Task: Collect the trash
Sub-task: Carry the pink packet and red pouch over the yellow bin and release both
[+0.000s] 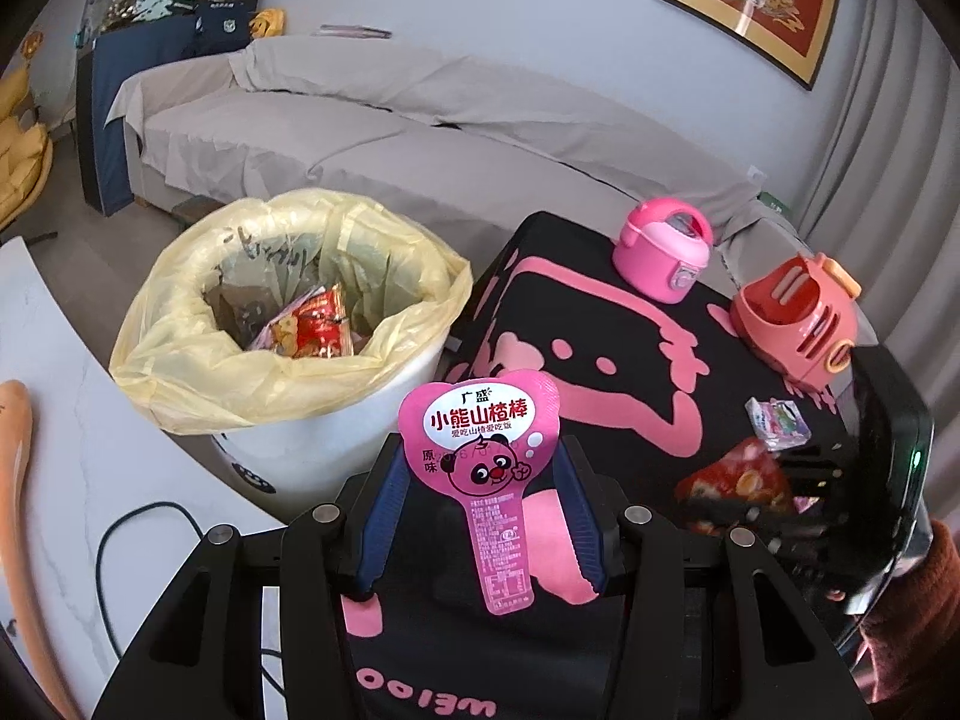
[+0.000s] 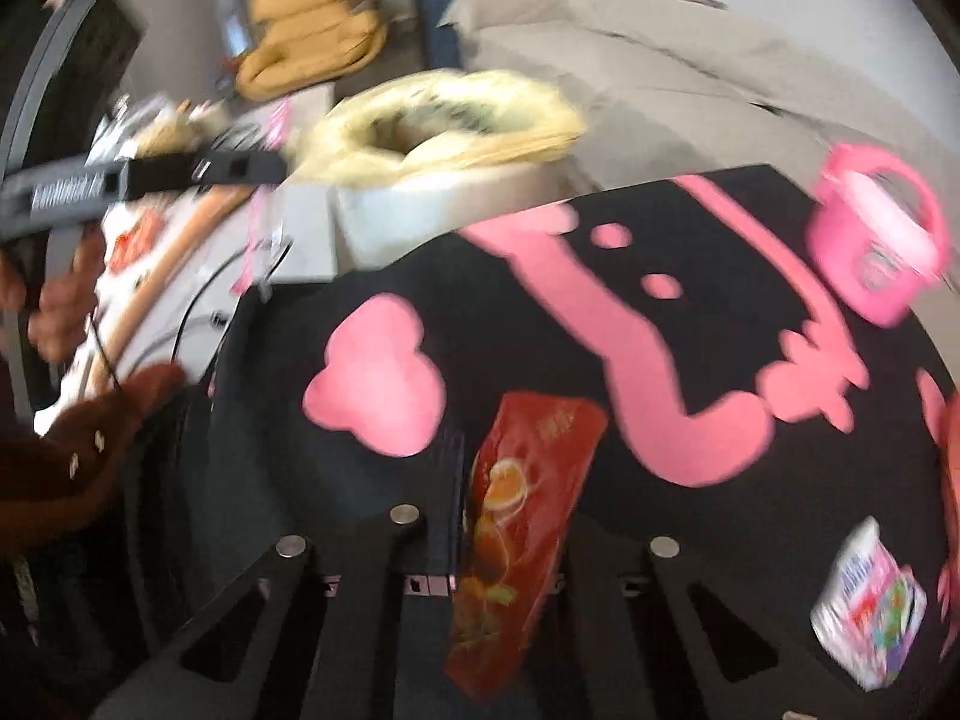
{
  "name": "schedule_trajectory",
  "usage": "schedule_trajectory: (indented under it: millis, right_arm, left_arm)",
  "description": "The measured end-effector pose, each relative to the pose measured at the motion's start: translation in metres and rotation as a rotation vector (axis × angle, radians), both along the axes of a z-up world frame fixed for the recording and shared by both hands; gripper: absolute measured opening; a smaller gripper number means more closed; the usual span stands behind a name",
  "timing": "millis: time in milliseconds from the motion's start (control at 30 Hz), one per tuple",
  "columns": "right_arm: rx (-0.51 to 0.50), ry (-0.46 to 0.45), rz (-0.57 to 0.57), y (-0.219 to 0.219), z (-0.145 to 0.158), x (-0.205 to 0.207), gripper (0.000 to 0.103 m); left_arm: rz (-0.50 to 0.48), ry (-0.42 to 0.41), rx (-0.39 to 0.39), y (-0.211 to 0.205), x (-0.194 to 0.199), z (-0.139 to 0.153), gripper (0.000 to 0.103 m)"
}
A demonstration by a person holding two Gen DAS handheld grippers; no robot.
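Left tool (image 1: 480, 468) pinching pink wrapper (image 1: 483, 456), right tool (image 2: 510, 510) pinching red packet (image 2: 516, 534)

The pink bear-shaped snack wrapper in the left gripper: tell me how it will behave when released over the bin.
The pink bear-shaped snack wrapper looks thin and flat, so probably very light; it may flutter rather than drop straight. It stands upright between the left gripper fingers, suggesting some stiffness. Its glossy film could be slippery. The yellow-lined white bin has a wide mouth.

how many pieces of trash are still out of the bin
3: pink wrapper in the left gripper, red packet in the right gripper, white packet on the cloth. Others may be hidden.
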State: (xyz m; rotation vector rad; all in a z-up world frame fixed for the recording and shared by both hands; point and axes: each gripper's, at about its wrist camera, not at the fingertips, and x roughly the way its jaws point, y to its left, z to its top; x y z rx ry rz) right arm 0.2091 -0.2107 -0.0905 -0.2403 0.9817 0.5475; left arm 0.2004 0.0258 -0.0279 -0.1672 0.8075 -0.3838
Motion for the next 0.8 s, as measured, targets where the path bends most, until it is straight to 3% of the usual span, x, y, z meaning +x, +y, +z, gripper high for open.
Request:
schedule_trajectory:
  millis: [267,633,800]
  right_arm:
    - [0.07,-0.072,-0.135,-0.015,0.048,0.002,0.003]
    - [0.132,-0.169,-0.072,0.034,0.099,0.018,0.003]
    - [0.149,-0.174,-0.061,0.059,0.102,0.04,0.003]
  left_arm:
    - [0.046,-0.093,0.039,0.018,-0.015,0.034,0.05]
    - [0.226,-0.216,0.146,0.09,-0.02,0.09,0.05]
    - [0.287,-0.2,0.152,0.124,0.007,0.097,0.05]
